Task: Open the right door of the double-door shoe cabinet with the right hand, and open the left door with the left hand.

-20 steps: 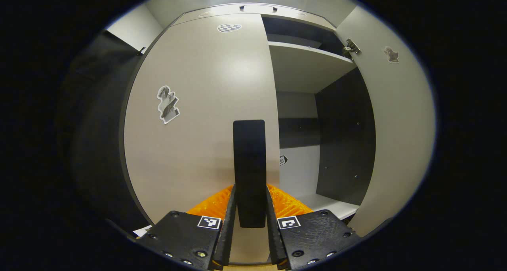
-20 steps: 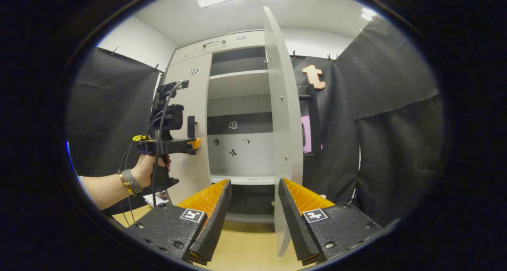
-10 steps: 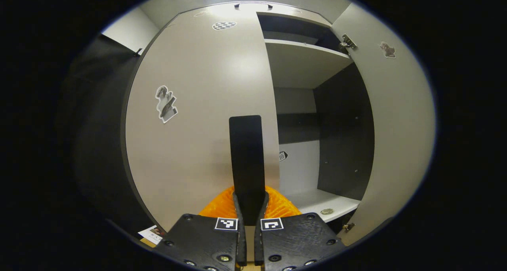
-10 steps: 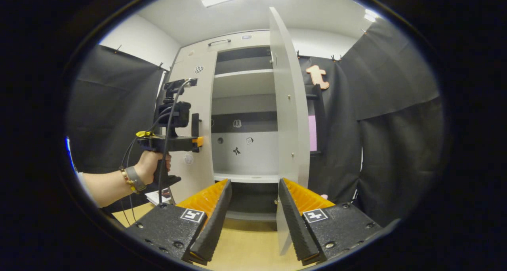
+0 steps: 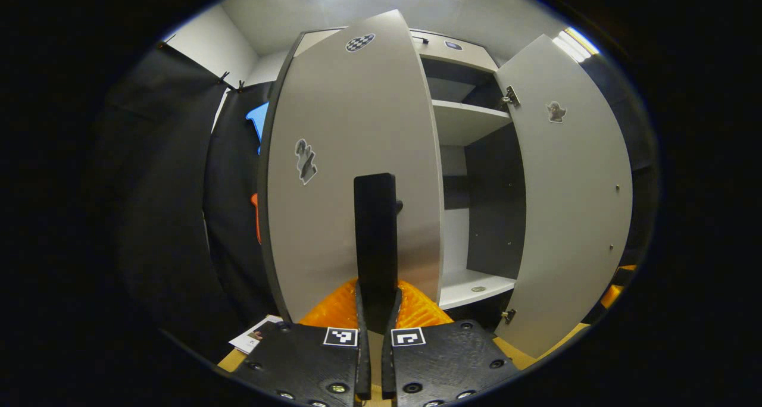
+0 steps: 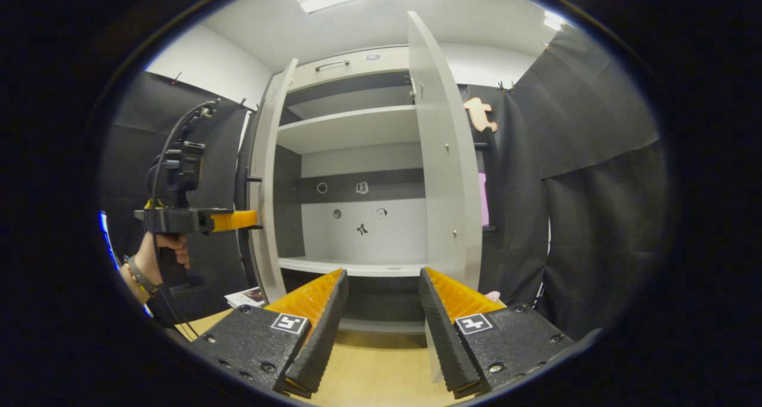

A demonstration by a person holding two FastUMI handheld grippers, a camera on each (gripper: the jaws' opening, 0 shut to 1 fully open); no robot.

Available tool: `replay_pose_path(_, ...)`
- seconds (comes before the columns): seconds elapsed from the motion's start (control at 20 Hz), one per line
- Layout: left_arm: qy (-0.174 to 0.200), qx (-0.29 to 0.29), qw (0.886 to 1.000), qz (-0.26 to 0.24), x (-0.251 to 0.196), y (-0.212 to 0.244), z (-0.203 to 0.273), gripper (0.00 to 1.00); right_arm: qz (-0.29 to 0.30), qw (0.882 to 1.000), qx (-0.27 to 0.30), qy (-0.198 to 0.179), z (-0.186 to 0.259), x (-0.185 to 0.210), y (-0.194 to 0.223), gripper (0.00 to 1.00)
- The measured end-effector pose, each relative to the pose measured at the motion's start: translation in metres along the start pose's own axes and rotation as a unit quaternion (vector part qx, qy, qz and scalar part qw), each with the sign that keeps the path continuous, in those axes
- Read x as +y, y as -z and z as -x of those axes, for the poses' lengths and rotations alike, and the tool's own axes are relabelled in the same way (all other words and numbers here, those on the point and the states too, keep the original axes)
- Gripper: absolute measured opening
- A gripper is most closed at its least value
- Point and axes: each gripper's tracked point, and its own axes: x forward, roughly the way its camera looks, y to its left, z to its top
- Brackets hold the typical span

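In the left gripper view, the left gripper is clamped on the black vertical handle of the left door; both fingers press on the lower end of the handle from its two sides. The left door stands partly open, with its outer face turned to the camera. This face carries a checkered sticker near the top and a dark figure sticker at middle height. To the right of it, the inside of the shoe cabinet is visible, with a white shelf above and a white bottom board below. The right door stands wide open, with its hinges showing on its inner edge.

In the right gripper view, the right gripper has its fingers apart and holds nothing. It is in front of the cabinet, above the wooden floor, and apart from both doors. The right door appears here nearly edge-on, just beyond the right finger. On the left, a hand holds the left gripper at the outer side of the left door. Some small stickers are on the back wall of the cabinet.
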Motion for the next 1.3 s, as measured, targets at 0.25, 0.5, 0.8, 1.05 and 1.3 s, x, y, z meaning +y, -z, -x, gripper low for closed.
replay_pose_path(0.25,-0.013,-0.004,1.0,0.001,0.039,0.002,0.032,0.06,0.004,1.0,-0.002,-0.004,-0.004,0.014,0.0,0.76)
replay_pose_path(0.5,-0.055,-0.006,0.998,-0.026,0.095,0.003,0.057,0.05,0.011,1.0,0.0,-0.008,-0.01,0.03,0.002,0.76)
replay_pose_path(0.8,-0.079,-0.007,0.996,0.029,0.144,0.011,0.064,0.0,0.022,1.0,0.004,-0.015,-0.015,0.047,0.002,0.76)
replay_pose_path(1.05,-0.062,-0.008,0.998,0.007,0.149,0.009,0.067,0.0,0.022,1.0,0.004,-0.021,-0.018,0.055,0.001,0.76)
replay_pose_path(1.3,-0.081,-0.014,0.996,-0.026,0.167,0.002,0.092,0.02,0.021,1.0,0.01,-0.018,-0.017,0.048,0.005,0.76)
